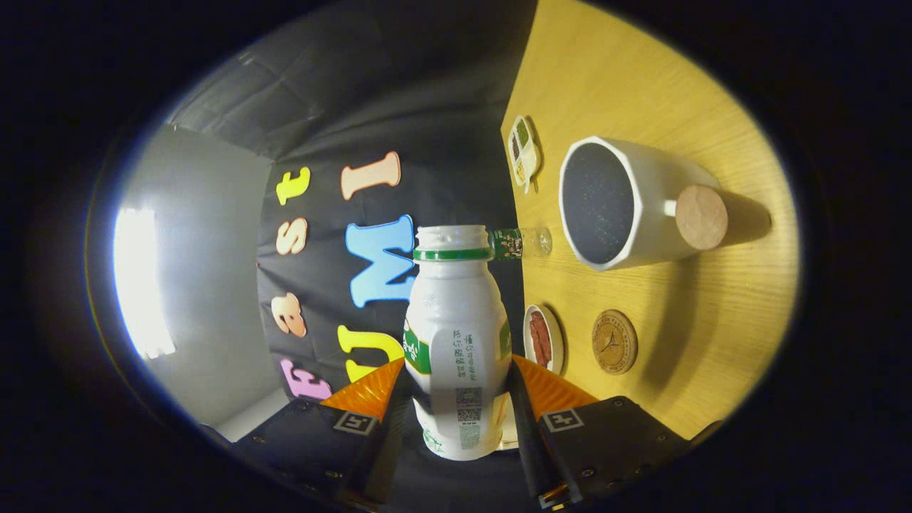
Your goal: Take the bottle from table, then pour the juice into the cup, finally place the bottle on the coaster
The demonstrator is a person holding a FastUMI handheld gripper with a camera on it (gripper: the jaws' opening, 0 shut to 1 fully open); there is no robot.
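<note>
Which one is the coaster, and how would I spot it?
Start at the big white cup on the yellow wooden table. Beside it, nearer the gripper whose jaws clamp the white bottle, lies the coaster, next to a small dish of red food. It is the only flat, brown, wooden disc with a carved pattern and nothing on it.

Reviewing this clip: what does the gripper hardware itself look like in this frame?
The hand-held gripper has two wedge-shaped fingers with ribbed surfaces. Behind each sits a dark, boxy block fixed with small screws, each carrying a square black-and-white tag marker. No cables or sleeve can be made out.
</note>
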